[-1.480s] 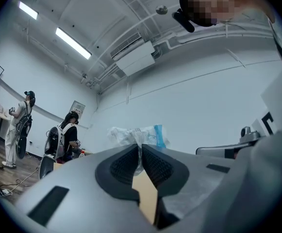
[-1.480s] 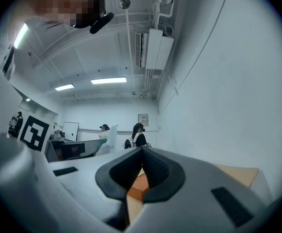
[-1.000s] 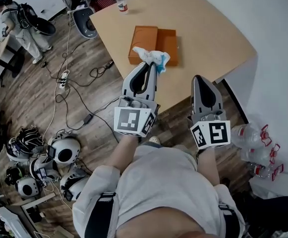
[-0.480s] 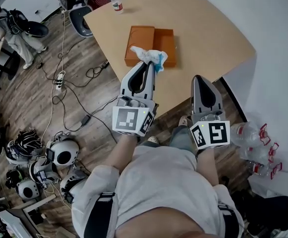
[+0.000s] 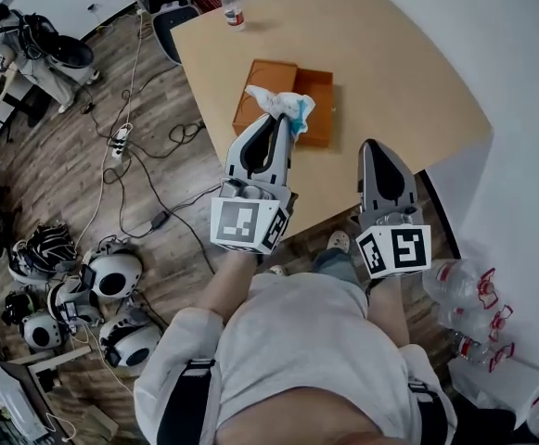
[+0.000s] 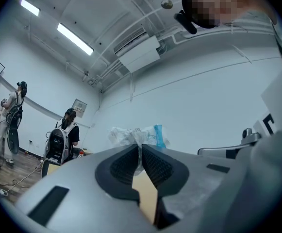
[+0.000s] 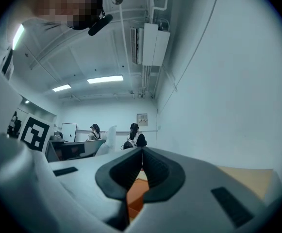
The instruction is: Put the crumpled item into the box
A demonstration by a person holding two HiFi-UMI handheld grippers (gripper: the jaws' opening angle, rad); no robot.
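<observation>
Jaws of left gripper [image 5: 282, 124] clamp crumpled white-and-blue plastic item [image 5: 281, 104], now further over orange cardboard box [image 5: 265, 74] than before. Right gripper [image 5: 373, 146] pressed closed, empty, unmoved.

Left claw [image 5: 283, 121], centre frame, points up-frame, jaws pinched on the wad [image 5: 274, 100]. Right claw [image 5: 373, 146] sits parallel at its right, jaws together, empty.

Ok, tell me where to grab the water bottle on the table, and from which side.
Grip the water bottle round its middle with the empty right claw held level, coming from the person's side across the table. It seems to stand upright, cap up, near the far edge, so its round sides are free.
</observation>
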